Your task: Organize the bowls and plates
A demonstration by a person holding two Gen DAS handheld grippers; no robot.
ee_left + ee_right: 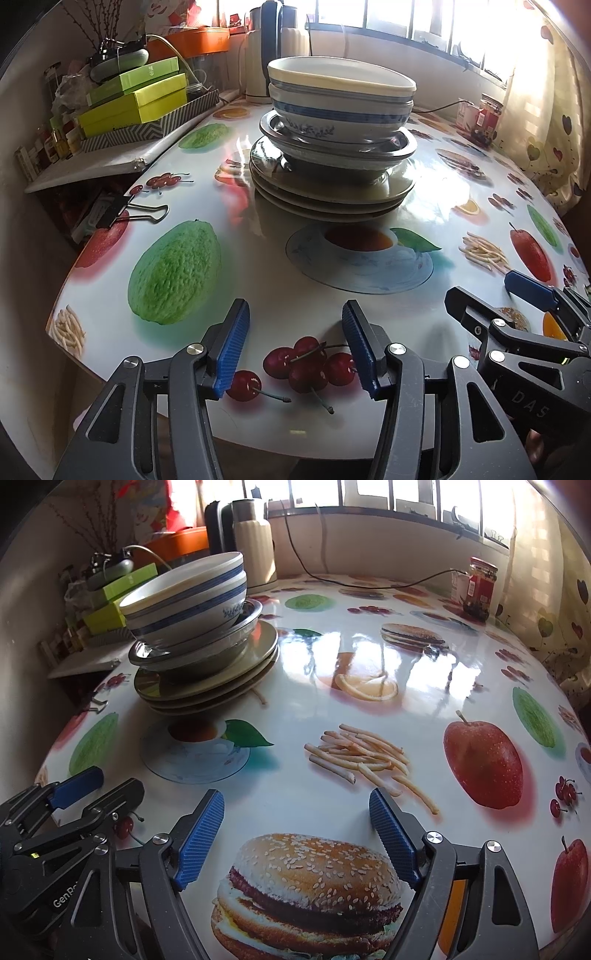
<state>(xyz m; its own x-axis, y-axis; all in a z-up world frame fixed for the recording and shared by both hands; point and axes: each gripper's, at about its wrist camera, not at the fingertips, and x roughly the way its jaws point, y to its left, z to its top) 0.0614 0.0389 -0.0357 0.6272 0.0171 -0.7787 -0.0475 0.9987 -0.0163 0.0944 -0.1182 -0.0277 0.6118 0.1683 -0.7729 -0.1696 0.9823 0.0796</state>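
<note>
On the table (258,258), striped bowls (340,107) top seemingly three plates (332,199).

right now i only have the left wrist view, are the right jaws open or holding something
Observer: The right gripper is open, with nothing between its jaws.
Operator: what is under it
Observer: Only the printed burger; the plates under the bowls lie ahead to its left.
Operator: do the bowls sit level from that side
Observer: No, the striped bowl leans inside the metal bowl, its rim lower towards the camera.
</note>
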